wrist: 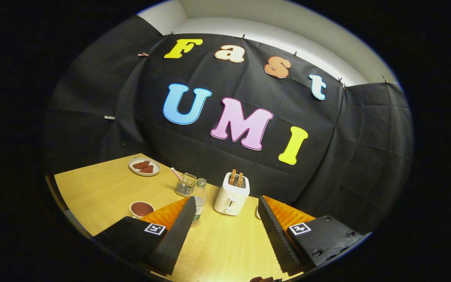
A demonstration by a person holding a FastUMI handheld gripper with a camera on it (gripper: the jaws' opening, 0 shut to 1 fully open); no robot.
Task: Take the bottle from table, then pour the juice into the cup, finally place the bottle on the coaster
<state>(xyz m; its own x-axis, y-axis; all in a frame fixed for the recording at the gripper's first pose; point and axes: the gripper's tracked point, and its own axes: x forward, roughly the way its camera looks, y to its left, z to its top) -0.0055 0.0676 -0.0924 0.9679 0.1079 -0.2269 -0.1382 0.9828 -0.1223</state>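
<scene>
My claw (225, 223) is released, its two ribbed black fingers (178, 231) spread wide over the wooden table (225, 246) with nothing between them but bare wood. Each finger carries a small square marker on its black base, with orange backing behind the ribbed face.

Just beyond the left fingertip stands the clear bottle (199, 201), upright and capped; the finger hides its lower left side, so I cannot make out how full it is. To the left of that finger sits a white cup (141, 208) holding something dark red, its near rim partly cut off by the finger's base.

Ahead and between the fingers, a white toaster (231, 194) stands with two slices of toast (236, 178) poking up from its slots. A sliver of something pale (257, 212) peeks out at the right fingertip, too hidden to name.

Behind the bottle is a small wire holder (185, 184) with a striped straw (176, 173) leaning out. Farthest back, near the table's rear corner, a white plate (144, 166) holds reddish pieces I cannot identify.
</scene>
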